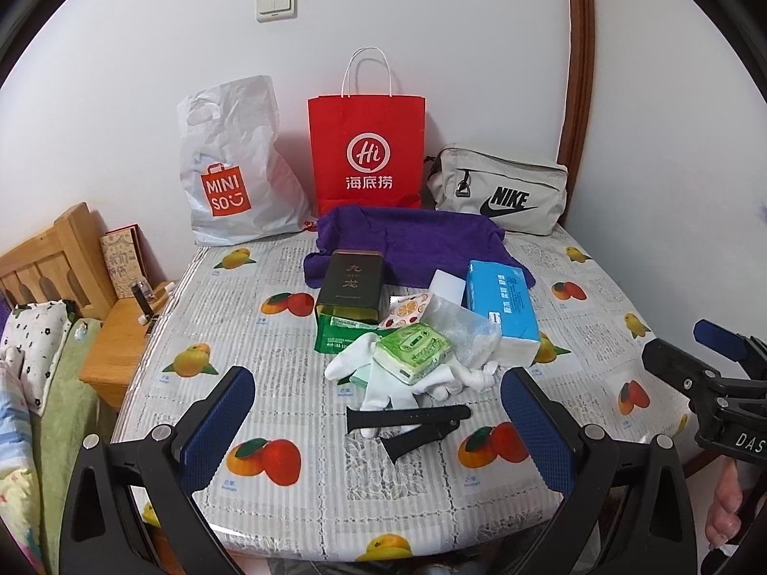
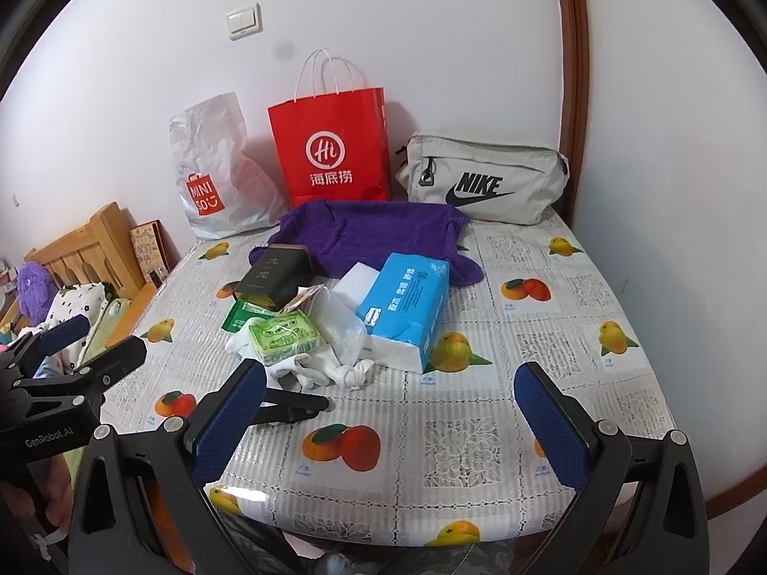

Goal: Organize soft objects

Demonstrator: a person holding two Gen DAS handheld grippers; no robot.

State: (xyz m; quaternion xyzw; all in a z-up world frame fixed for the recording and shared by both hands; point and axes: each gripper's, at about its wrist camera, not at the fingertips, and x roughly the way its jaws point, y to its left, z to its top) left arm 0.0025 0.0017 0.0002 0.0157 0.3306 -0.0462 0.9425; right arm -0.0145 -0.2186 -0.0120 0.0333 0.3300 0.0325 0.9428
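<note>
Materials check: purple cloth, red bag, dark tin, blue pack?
Purple cloth: looks like terry or fleece, matte with a fuzzy nap and soft folds.
Red bag: paper, crisp creases, twisted white cord handles.
Dark tin: likely metal, rolled rim, slight sheen.
Blue pack: glossy plastic film over white tissues, probably.

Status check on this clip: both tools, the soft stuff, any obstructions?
Left tool open, empty. Right tool open, empty. White gloves, purple towel, blue tissue pack untouched mid-table. Black clip lies in front of the gloves.

White wall [image 1: 431, 9] with 1 light switch [image 1: 276, 4] (2 rockers), wooden headboard [image 1: 48, 258], brown curved trim [image 1: 580, 48]
</note>
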